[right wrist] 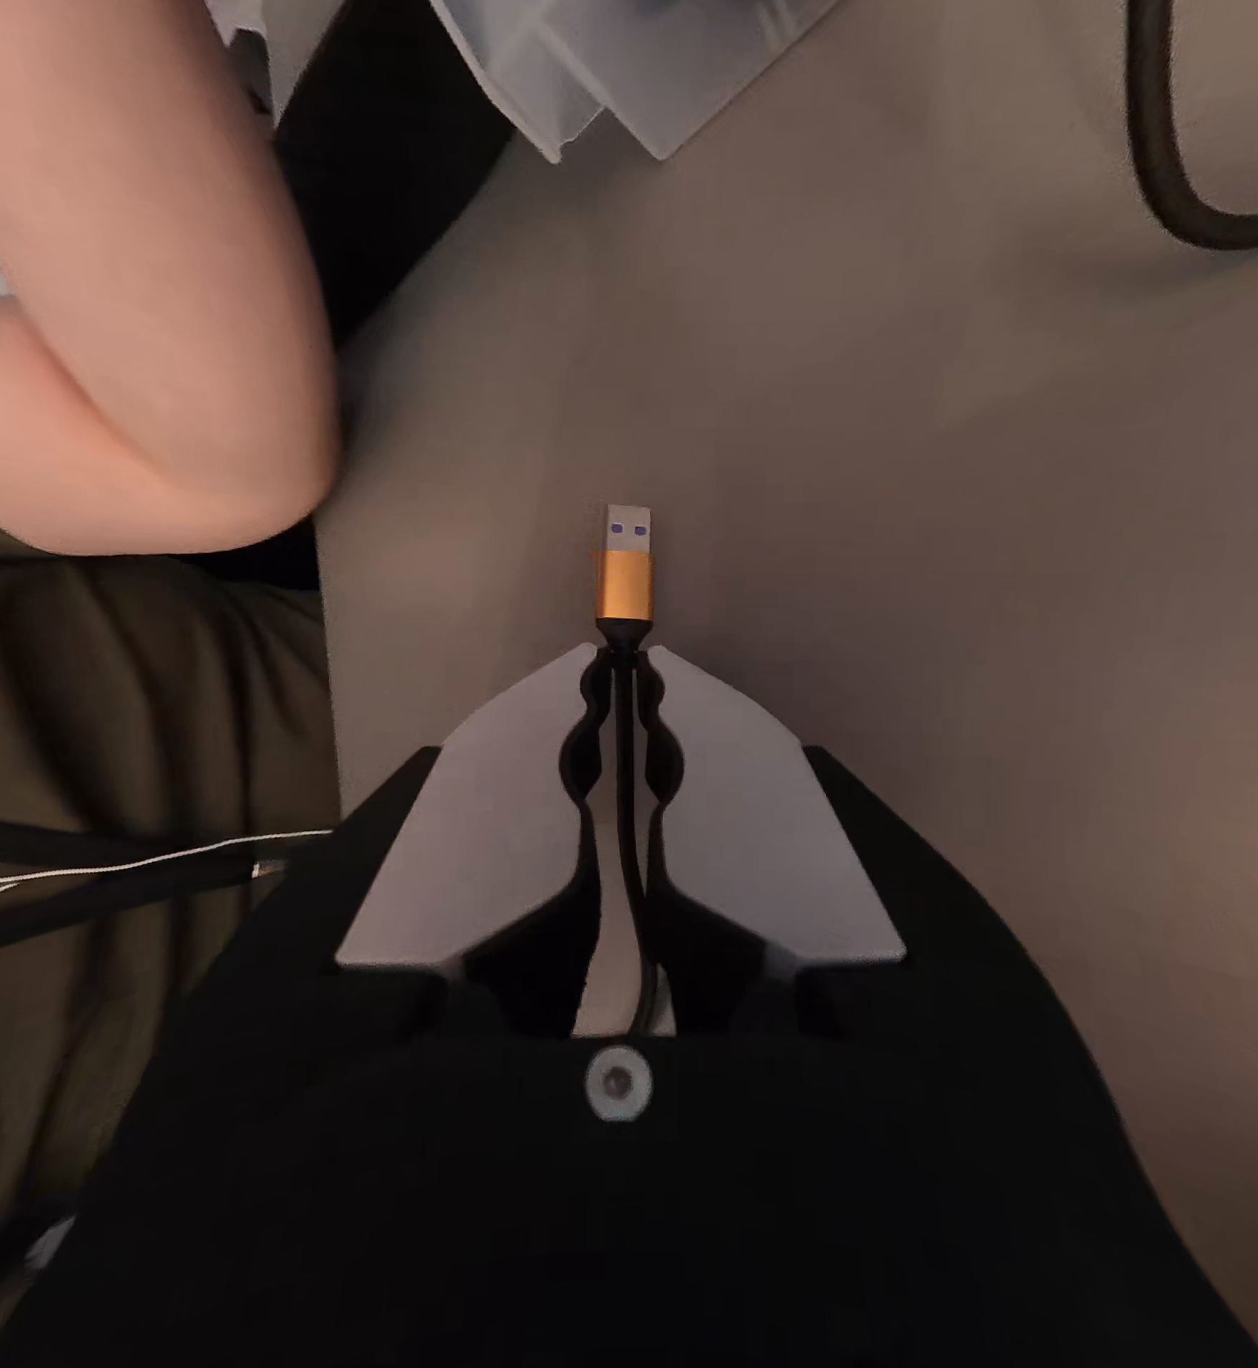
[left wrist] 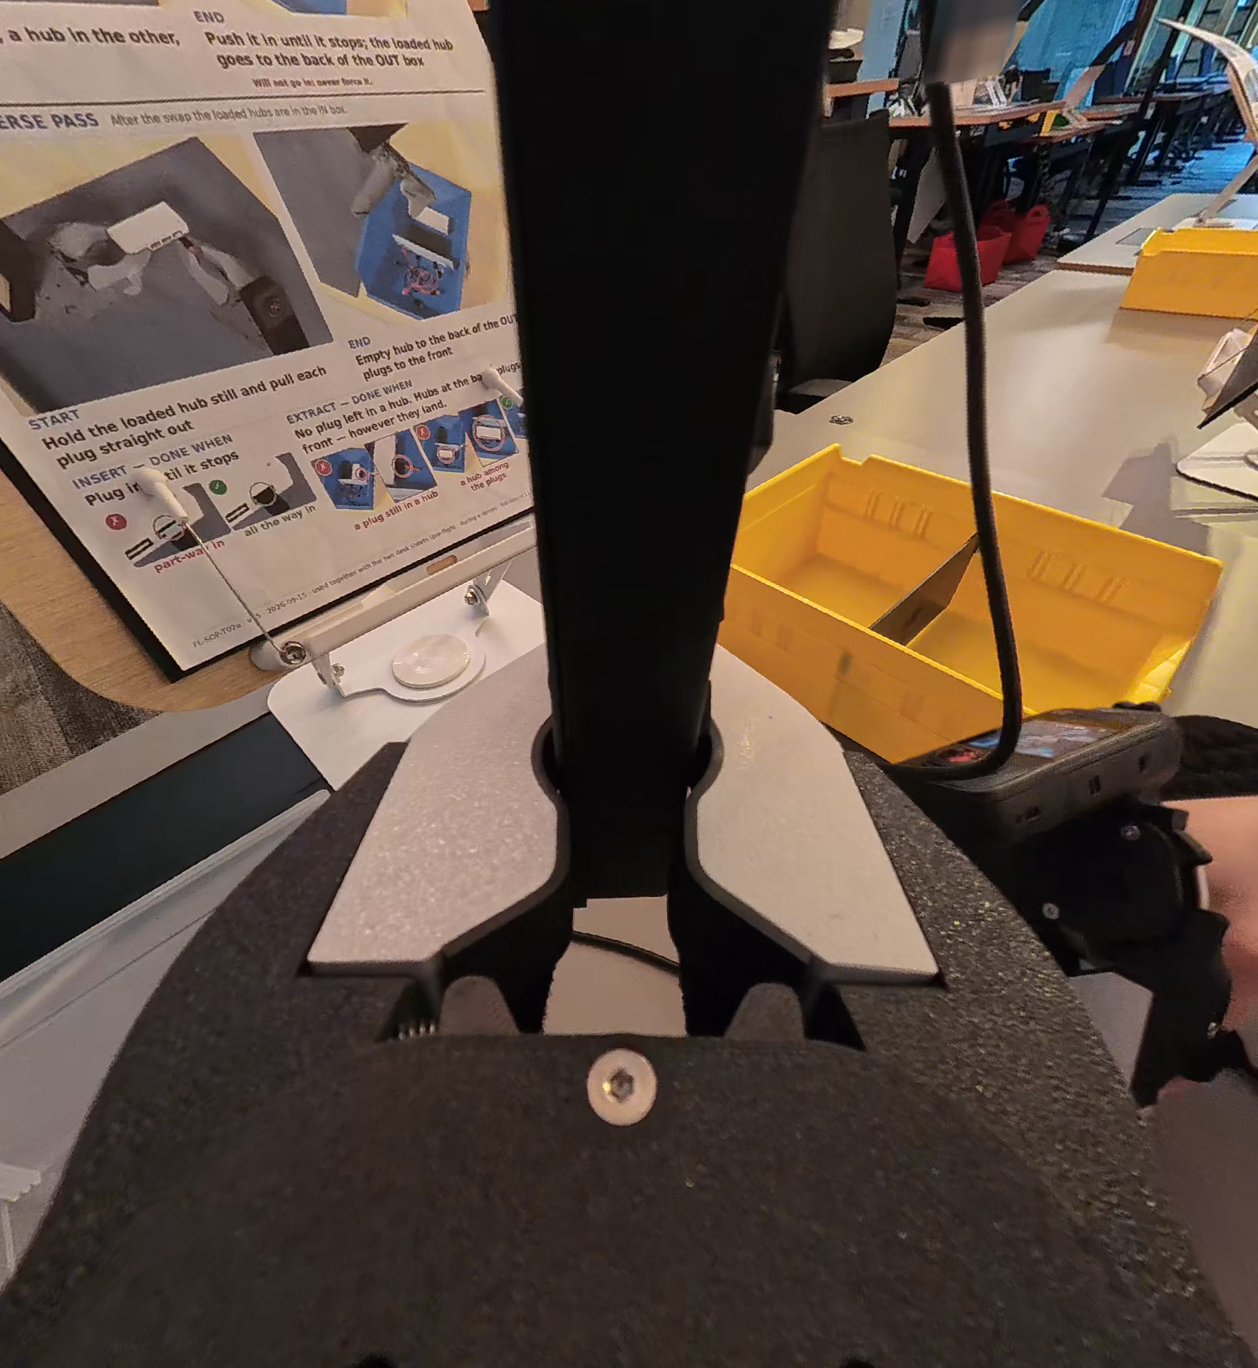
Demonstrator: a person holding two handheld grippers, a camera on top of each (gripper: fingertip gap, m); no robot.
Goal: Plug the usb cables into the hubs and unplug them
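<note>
**Operator:** Two hand-held grippers are loaded. My left hand-held gripper (left wrist: pixel 622 836) is clamped on a long black hub (left wrist: pixel 633 370). My right hand-held gripper (right wrist: pixel 624 651) is pinched on the black USB cable (right wrist: pixel 629 799) just behind its plug (right wrist: pixel 626 570).

**Checker:** State the step in hand.

**Operator:** Insertion, as I judge it. Plug and hub are each held, and the plug is not in any port.

**Checker:** Orientation of the plug?

**Operator:** Its long axis runs in line with my right fingers. The silver tip points forward, away from the hand-held gripper; the orange sleeve sits just ahead of the fingertips, and the cable trails back between the jaws. The plug hangs above the grey bench (right wrist: pixel 907 518), touching nothing else.

**Checker:** And the hub?

**Operator:** Its long axis runs forward out of my left jaws and past the top of the left wrist view. The yellow bin (left wrist: pixel 796 629) lies to the hub's right and the instruction sheet (left wrist: pixel 226 333) to its left. I cannot see the ports.

**Checker:** Requirement for the next move?

**Operator:** Bring the plug tip to a port, set the plug axis parallel to that port, match the flat side, and push straight. Any tilt risks jamming; do not force it.
</note>
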